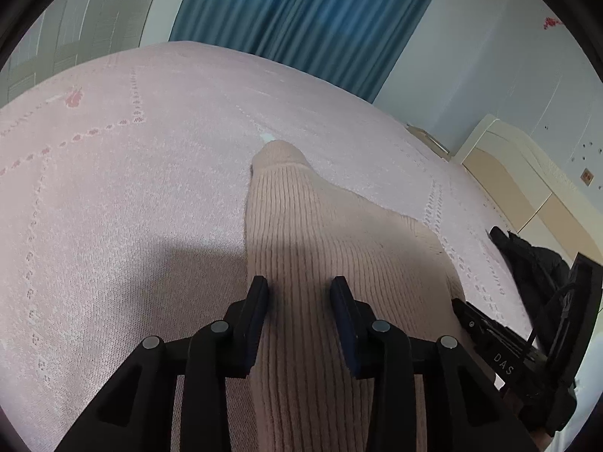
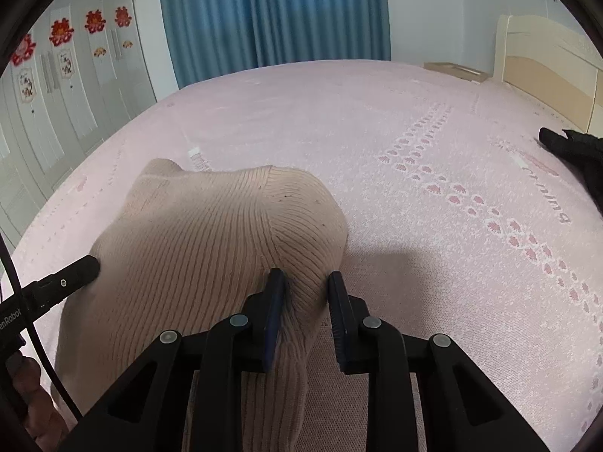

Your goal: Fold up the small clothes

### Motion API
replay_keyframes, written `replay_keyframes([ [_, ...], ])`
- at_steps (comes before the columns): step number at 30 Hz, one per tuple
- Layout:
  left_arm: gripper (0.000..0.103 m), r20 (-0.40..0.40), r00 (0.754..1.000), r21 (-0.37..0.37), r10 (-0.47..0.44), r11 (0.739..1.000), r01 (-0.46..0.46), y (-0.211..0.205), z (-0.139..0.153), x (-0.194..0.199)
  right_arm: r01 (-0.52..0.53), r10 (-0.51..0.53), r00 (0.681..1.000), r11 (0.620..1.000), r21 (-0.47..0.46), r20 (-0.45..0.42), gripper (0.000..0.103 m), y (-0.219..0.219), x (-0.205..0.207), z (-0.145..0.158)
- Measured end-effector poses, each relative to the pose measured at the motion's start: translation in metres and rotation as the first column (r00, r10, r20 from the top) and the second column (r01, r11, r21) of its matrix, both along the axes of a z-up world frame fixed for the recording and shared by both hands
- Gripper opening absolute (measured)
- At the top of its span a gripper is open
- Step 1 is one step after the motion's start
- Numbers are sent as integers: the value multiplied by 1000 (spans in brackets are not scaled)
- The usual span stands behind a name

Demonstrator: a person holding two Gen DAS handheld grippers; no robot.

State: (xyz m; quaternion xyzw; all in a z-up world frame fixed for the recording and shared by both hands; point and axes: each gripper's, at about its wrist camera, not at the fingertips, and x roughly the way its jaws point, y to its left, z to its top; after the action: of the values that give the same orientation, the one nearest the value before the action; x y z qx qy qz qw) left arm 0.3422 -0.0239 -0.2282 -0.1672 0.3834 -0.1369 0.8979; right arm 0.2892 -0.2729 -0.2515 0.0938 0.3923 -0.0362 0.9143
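Observation:
A beige ribbed knit garment [image 1: 324, 241] lies on the pink bedspread [image 1: 113, 188], stretching away from me. My left gripper [image 1: 299, 290] is open, its two fingers straddling the garment's near part. In the right wrist view the same garment [image 2: 196, 241] is bunched, and my right gripper [image 2: 303, 282] is open with a fold of the knit between its fingers. The left gripper's finger [image 2: 75, 271] touches the garment's left edge there. The right gripper's body [image 1: 520, 354] shows at the lower right of the left wrist view.
A black garment [image 2: 576, 154] lies at the bed's right side, also in the left wrist view [image 1: 527, 260]. A cream headboard [image 2: 546, 60] stands at the right, blue curtains [image 2: 271, 11] at the back, white wardrobes [image 2: 56, 86] at the left.

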Motion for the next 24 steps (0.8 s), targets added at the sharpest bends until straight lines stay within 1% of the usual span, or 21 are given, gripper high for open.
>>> replay_keyframes([
  [9,39,-3,1000,26,7,1000,-7,-3,1,-2,2,-1,1000,999,36,-1,24,-7,0,2],
  [20,44,-3,1000,47,15,999,-15,-5,1,-1,-5,5,1000,1000,24,-4,25,-6,-2,4],
  [24,45,-8,1000,41,18,999,-17,-3,2,-2,1,-1,1000,1000,12,-11,30,-5,-3,6],
])
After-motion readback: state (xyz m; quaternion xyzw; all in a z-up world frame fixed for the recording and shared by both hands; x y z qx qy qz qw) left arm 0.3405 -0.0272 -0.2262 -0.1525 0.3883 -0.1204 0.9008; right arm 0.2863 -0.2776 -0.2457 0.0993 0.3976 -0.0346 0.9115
